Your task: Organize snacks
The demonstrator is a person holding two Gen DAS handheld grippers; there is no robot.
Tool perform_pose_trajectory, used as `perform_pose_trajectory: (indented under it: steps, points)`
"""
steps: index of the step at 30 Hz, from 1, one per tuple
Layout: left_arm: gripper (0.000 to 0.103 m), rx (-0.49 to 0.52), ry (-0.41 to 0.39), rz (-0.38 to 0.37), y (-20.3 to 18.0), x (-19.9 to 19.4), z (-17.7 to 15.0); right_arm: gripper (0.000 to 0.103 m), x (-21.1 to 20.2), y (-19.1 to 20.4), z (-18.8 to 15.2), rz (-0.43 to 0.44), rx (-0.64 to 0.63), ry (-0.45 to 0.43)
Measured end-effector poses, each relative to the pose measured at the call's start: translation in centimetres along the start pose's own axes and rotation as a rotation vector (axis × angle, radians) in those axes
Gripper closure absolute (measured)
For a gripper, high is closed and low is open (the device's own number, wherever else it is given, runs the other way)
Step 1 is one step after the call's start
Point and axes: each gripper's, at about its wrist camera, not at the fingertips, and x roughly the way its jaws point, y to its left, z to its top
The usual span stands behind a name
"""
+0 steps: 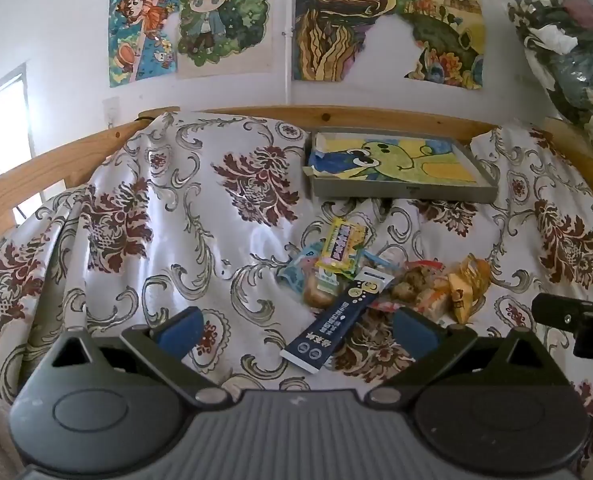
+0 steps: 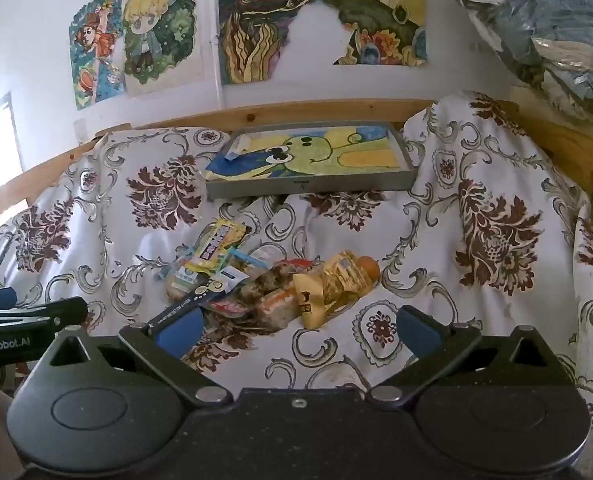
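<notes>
On the rumpled cloth (image 1: 144, 240) the snacks (image 1: 360, 276) overlap; both the left gripper (image 1: 296, 330) and right gripper (image 2: 298, 330) gape wide, empty; one pinch could drag neighbouring packets, missing the tray (image 1: 400, 192).

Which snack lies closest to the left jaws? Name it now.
The long dark blue stick packet; its white end reaches between the jaws, while the other snacks sit farther back.

Bare cloth (image 2: 376, 240) beside snack pile (image 2: 264, 284)

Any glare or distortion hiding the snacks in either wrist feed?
Left wrist: shiny highlights on the floral cloth, window blown out, snack pile readable. Right wrist: fisheye bends the wooden rail; the pile is sharp and evenly lit.
</notes>
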Motion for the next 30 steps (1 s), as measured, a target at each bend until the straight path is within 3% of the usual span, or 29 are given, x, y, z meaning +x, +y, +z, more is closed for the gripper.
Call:
perform_pose_trajectory:
  steps: [30]
  points:
    - [0.000, 0.001, 0.006, 0.002, 0.00, 0.02, 0.00, 0.001, 0.45, -0.04, -0.17, -0.003, 0.000, 0.018]
